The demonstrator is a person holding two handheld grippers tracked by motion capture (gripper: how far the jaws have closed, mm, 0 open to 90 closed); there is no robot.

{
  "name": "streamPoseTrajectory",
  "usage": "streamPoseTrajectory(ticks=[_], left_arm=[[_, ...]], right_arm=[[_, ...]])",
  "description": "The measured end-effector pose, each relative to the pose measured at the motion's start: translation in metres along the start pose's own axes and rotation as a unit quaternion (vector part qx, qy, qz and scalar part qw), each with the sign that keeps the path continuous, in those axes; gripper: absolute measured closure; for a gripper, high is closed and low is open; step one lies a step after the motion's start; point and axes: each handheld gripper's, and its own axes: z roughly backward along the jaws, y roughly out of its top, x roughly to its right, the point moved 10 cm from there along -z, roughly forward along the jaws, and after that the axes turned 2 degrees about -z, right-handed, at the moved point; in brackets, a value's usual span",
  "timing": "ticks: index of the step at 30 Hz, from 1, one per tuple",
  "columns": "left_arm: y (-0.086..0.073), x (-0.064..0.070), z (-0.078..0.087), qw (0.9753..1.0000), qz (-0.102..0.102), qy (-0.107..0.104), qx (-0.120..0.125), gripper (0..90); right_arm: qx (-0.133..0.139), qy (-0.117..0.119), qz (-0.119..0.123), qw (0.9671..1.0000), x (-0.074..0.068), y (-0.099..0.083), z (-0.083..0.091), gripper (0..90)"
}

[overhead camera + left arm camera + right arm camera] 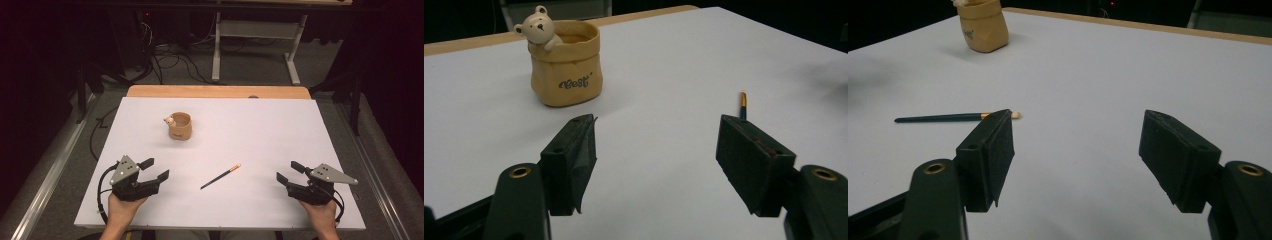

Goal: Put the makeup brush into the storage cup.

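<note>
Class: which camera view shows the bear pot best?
The left gripper view: the bear pot is close, bear and lettering clear. The high view shows it small from above; the right gripper view crops its top.

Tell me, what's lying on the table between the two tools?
In the high view, a dark pencil with an orange end lies between the left tool and the right tool, touching neither.

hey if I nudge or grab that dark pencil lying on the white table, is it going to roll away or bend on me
The pencil looks thin, straight and rigid, so it probably won't bend. It lies flat on the smooth white table; a sideways nudge may well make it roll. Being so low and slim, it could slip when pinched, so closing the jaws across its shaft seems safest. It likely weighs very little.
</note>
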Motion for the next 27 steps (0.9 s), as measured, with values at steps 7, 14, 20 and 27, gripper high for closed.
streamPoseTrajectory(ticks=[7,14,20,27], left_arm=[[0.0005,-0.0019,0.0017,1.0000,0.005,0.001,0.004,32.5],[-0.0003,-0.0026,0.0008,1.0000,-0.001,0.006,-0.001,30.8],[-0.0001,-0.0032,0.0017,1.0000,0.002,0.006,0.000,29.9],[0.0009,0.0026,0.0001,0.9999,0.009,-0.012,-0.004,29.5]], right_arm=[[-0.002,0.003,0.003,1.0000,-0.0022,0.0000,-0.0008,31.9],[-0.007,0.005,0.002,1.0000,-0.0025,-0.0012,-0.0014,31.7],[-0.008,-0.002,-0.002,1.0000,-0.0009,-0.0014,-0.0014,31.0],[-0.009,-0.002,-0.003,1.0000,-0.0009,-0.0013,-0.0018,31.0]])
